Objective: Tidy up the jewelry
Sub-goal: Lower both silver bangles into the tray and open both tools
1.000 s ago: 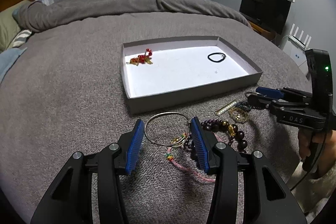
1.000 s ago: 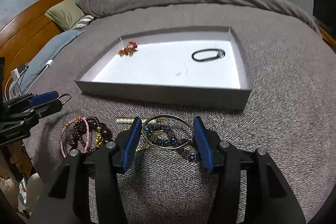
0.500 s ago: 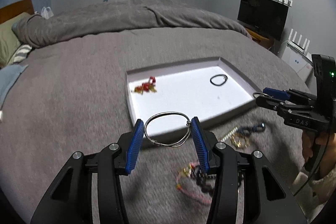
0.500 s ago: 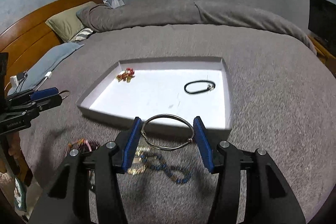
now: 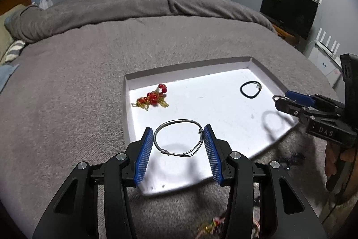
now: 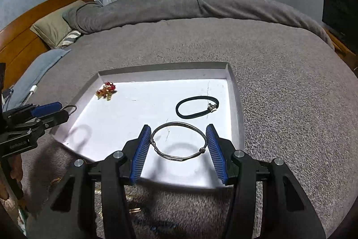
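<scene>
Silver bangles, one per gripper: the left gripper (image 5: 178,145) pinches a wire bangle (image 5: 178,140) over the tray's (image 5: 190,69) near edge, and the right gripper (image 6: 179,148) clamps another bangle (image 6: 179,141) the same way. Red beads (image 5: 153,99) sit in the far-left corner, black band (image 6: 197,106) far right.

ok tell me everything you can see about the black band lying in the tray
The black band is a thin closed loop, cord or elastic by its look, with a small silver charm on its right side in the right wrist view. It lies flat and slightly oval on the white floor of the tray, near the far right corner. Nothing else touches it; both grippers are clear of it.
</scene>
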Tool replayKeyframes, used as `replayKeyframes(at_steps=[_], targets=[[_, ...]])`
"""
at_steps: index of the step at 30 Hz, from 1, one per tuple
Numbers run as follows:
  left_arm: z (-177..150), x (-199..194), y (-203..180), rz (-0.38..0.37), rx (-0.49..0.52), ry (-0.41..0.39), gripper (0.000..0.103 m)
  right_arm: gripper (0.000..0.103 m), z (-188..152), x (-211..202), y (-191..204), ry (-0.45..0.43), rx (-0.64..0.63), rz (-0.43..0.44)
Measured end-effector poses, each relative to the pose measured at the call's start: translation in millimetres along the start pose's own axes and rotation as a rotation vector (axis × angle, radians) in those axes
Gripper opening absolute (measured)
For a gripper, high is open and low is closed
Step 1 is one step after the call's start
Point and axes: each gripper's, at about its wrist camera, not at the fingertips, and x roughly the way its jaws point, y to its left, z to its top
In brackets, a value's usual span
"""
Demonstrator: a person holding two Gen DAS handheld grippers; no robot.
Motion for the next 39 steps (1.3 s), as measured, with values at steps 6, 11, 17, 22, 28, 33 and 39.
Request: replayKeyframes(at_steps=[6,11,17,22,28,33,39], targets=[[0.4,22.9,2.5,0.014,0.001,0.049,0.048,0.051,-2.8,19.3,-1.9,0.050,-0.002,-0.026],[-3.5,36.0,0.9,0.018,0.013,0.080,0.048,0.051,-3.2,26.1,3.9,0.070,-0.044,-0.051],[-5.4,47.0,-0.6,0.016,0.022,0.123,0.048,0.051,-3.2,38.4,14.6,0.125,-0.114,-0.077],[-6.3,49.5,0.9,0.017,0.024,0.136,0.048,0.051,-3.1,41.8,14.1,0.152,-0.117,-0.076],[-6.9,50.0,1.4,0.021,0.033,0.140,0.048,0.051,-5.8,41.9,14.0,0.149,-0.120,-0.078],[-7.6,50.7,1.2,0.031,0.048,0.142,0.048,0.051,-7.0,41.1,13.7,0.138,-0.122,-0.078],[-9.2,53.0,-0.6,0.043,0.068,0.142,0.049,0.051,-6.3,40.5,13.5,0.136,-0.127,-0.078]])
